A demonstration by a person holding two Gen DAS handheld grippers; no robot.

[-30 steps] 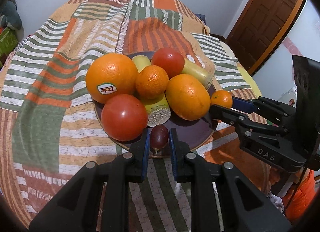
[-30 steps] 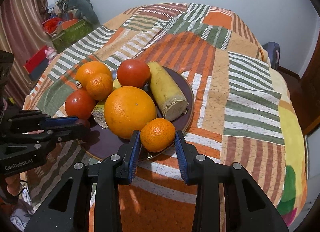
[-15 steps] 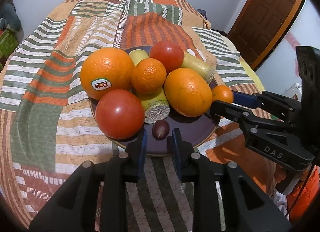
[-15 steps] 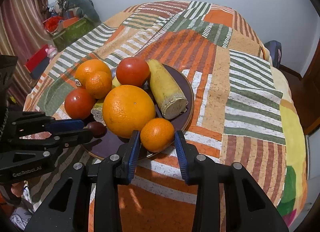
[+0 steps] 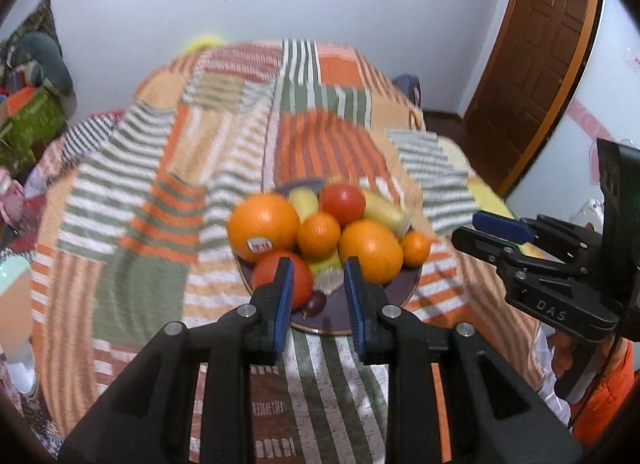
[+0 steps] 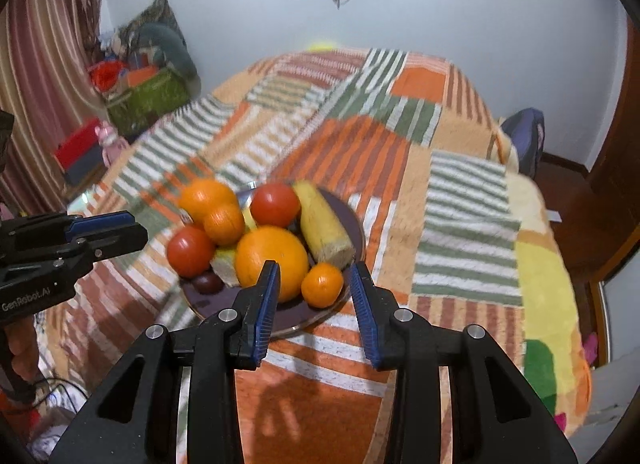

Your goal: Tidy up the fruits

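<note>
Left gripper [image 5: 317, 272] hangs over the near rim of the dark plate [image 5: 404, 292], fingers apart and gripping nothing; right gripper [image 6: 315, 276] likewise spread and empty, small tangerine [image 6: 322, 284] seen between its tips. Plate sits on the striped bedspread [image 6: 460, 191], piled with oranges, two tomatoes, banana pieces. Dark grape [image 5: 314, 303] lies on the plate's near edge, beside the front tomato [image 5: 265, 276].

Pale wall [image 6: 460, 3] — brown door [image 5: 532, 63], striped curtain [image 6: 36, 83].
</note>
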